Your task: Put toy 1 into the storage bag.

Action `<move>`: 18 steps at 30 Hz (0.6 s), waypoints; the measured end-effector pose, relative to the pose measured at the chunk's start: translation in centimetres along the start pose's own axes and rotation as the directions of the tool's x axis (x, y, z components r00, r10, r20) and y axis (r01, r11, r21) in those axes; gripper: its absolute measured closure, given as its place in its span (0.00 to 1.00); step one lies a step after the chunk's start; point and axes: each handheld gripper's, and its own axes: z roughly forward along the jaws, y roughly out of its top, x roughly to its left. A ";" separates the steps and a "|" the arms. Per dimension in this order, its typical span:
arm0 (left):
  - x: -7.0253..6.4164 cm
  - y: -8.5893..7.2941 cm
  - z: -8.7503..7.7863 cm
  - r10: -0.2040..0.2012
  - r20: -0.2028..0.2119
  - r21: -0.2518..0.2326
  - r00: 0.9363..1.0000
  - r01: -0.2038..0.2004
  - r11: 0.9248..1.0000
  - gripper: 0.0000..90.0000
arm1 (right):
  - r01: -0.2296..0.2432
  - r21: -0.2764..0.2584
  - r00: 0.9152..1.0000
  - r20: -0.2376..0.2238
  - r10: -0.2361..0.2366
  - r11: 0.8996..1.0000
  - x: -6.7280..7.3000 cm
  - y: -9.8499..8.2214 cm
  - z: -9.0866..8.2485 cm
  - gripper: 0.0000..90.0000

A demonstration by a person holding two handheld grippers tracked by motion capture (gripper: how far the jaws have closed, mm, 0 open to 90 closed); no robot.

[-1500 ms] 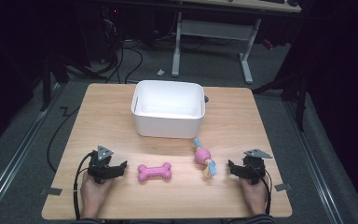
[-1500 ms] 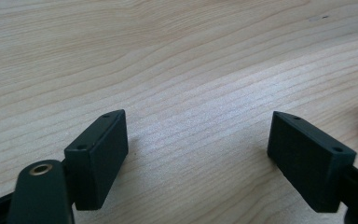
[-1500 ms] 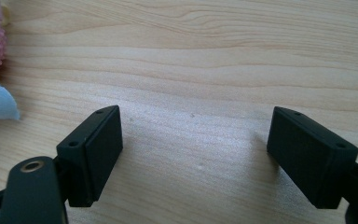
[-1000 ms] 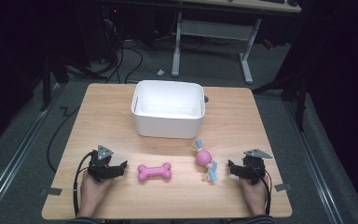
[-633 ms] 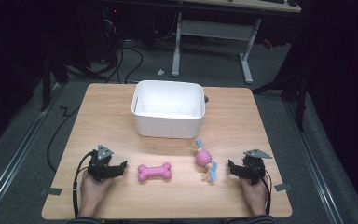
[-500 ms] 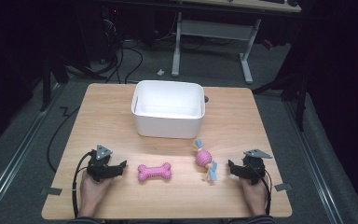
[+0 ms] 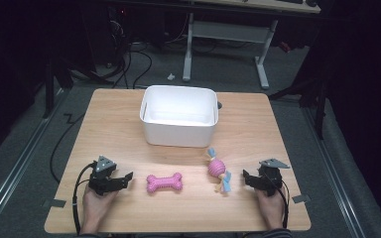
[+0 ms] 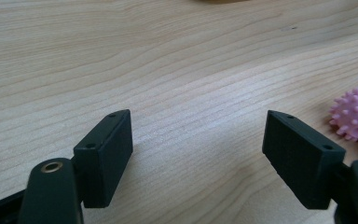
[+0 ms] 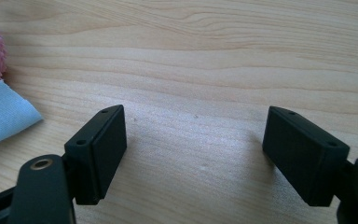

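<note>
Left tongs (image 7: 127,177): jaws apart, just been narrowing, nothing between, near pink bone toy (image 7: 164,182).
Right tongs (image 7: 245,177): likewise gaping and narrowing, empty, beside ball-and-rope toy (image 7: 218,170).
Surface (image 7: 109,129): white bin (image 7: 179,115) beyond both toys.

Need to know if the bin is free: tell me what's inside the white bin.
The white bin looks empty in the high view: bare white floor and far wall. Its near wall hides the strip of floor just behind it. The pink bone lies outside it, on the table.
</note>
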 end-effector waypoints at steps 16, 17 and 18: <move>-1.2 -0.3 -2.0 -0.006 0.055 -0.041 0.998 0.008 0.999 0.29 | 0.001 0.000 1.000 -0.001 -0.001 1.000 0.0 0.0 0.0 0.24; -1.5 -0.3 -2.2 0.001 0.066 -0.044 0.998 0.002 0.999 0.29 | 0.001 0.000 1.000 -0.001 -0.001 1.000 0.0 0.0 0.0 0.24; -1.7 -0.2 -2.3 0.006 0.068 -0.045 0.998 -0.003 0.999 0.29 | 0.001 0.000 1.000 -0.001 -0.001 1.000 0.0 0.0 0.0 0.24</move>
